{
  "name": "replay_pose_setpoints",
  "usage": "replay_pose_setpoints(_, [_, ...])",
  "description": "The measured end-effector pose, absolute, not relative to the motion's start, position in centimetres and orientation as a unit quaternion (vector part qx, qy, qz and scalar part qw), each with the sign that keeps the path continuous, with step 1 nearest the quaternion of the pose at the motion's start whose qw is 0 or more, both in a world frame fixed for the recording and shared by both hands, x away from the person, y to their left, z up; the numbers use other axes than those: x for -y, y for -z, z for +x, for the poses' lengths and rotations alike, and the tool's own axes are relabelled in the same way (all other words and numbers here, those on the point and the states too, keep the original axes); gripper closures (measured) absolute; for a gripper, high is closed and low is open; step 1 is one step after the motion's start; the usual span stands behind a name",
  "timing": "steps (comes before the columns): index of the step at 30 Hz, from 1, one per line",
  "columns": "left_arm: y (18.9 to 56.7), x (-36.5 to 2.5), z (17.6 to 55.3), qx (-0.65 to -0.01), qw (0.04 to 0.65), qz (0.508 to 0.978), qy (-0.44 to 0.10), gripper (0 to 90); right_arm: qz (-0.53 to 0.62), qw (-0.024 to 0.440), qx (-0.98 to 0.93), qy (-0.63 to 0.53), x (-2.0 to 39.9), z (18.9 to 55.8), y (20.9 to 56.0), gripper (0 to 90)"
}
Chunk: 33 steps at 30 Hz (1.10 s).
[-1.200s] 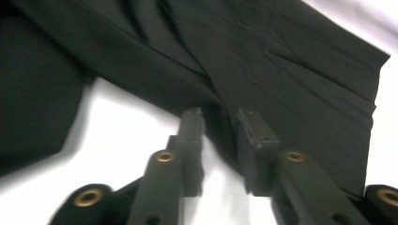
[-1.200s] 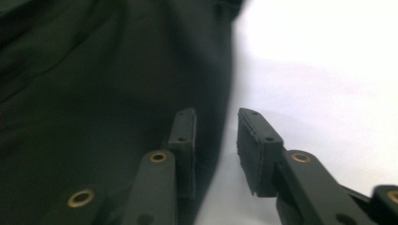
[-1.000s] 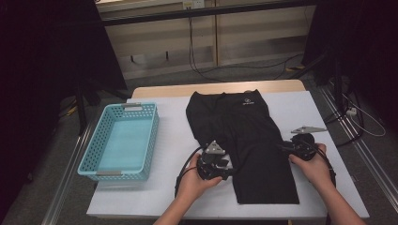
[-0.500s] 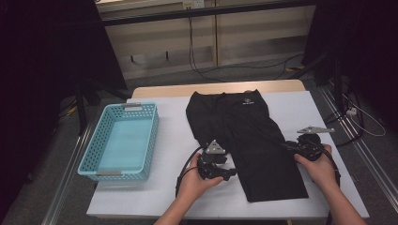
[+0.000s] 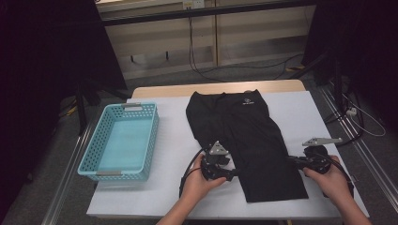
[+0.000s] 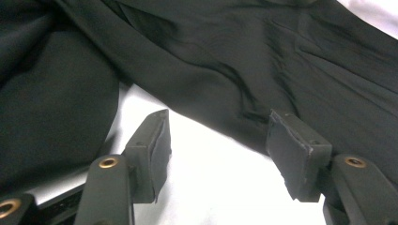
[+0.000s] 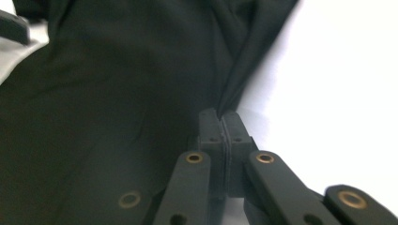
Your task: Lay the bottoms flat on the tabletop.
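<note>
The black shorts lie spread flat on the white desk, waistband at the far side and the hems towards the person. The right claw has just been closing and its jaws now stand together on the cloth's right edge, a pinch of it caught between the pads. The left claw has jaws apart, straddling the left hem with bare desk between them; the cloth touches the far pad but is not pinched. A light blue basket stands well apart to the left. This looks like taking hold of the near corners before a fold. The next move, I'd judge, calls for the left claw to slide forward and pinch its corner.
</note>
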<state>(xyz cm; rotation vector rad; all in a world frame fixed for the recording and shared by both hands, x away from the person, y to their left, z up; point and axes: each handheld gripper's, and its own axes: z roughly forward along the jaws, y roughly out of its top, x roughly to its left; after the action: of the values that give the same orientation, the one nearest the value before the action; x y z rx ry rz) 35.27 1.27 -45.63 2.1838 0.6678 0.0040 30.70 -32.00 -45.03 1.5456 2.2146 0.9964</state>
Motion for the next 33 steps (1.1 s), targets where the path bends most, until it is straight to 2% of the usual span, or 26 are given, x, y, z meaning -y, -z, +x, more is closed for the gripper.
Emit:
replay_pose_setpoints(3, [45.4,-1.3,35.4,-0.263,0.420,0.869,-0.002,40.5,0.537,0.144,-0.758,-0.341,32.6,30.7,45.0,88.2])
replay_pose_setpoints(4, [45.2,-1.4,35.5,-0.264,0.420,0.868,-0.003,39.9,0.537,0.147,-0.757,-0.341,32.8,30.6,45.0,84.9])
replay_pose_setpoints(6, [45.0,-1.7,35.7,-0.267,0.421,0.867,-0.003,38.1,0.541,0.154,-0.753,-0.342,32.9,30.7,44.9,67.5])
replay_pose_setpoints(9, [44.9,-2.1,36.1,-0.265,0.415,0.870,-0.007,32.3,0.543,0.171,-0.744,-0.349,32.8,31.1,44.4,54.2])
replay_pose_setpoints(14, [44.5,-2.5,36.5,-0.261,0.415,0.871,-0.016,26.2,0.542,0.208,-0.727,-0.366,32.8,33.3,43.8,42.7])
replay_pose_setpoints(19, [43.8,-2.9,36.7,-0.263,0.420,0.868,-0.025,24.6,0.556,0.215,-0.719,-0.356,32.7,35.7,43.8,43.2])
replay_pose_setpoints(24, [43.8,-3.3,37.0,-0.272,0.425,0.863,-0.026,23.8,0.555,0.198,-0.732,-0.342,32.0,34.6,44.4,46.2])
replay_pose_setpoints(30, [44.4,-1.9,36.4,-0.291,0.427,0.856,-0.019,32.5,0.567,0.187,-0.731,-0.332,32.4,32.5,45.1,49.4])
replay_pose_setpoints(33, [44.9,-0.8,35.9,-0.278,0.410,0.868,-0.032,37.0,0.565,0.185,-0.734,-0.327,32.5,31.6,45.0,52.6])
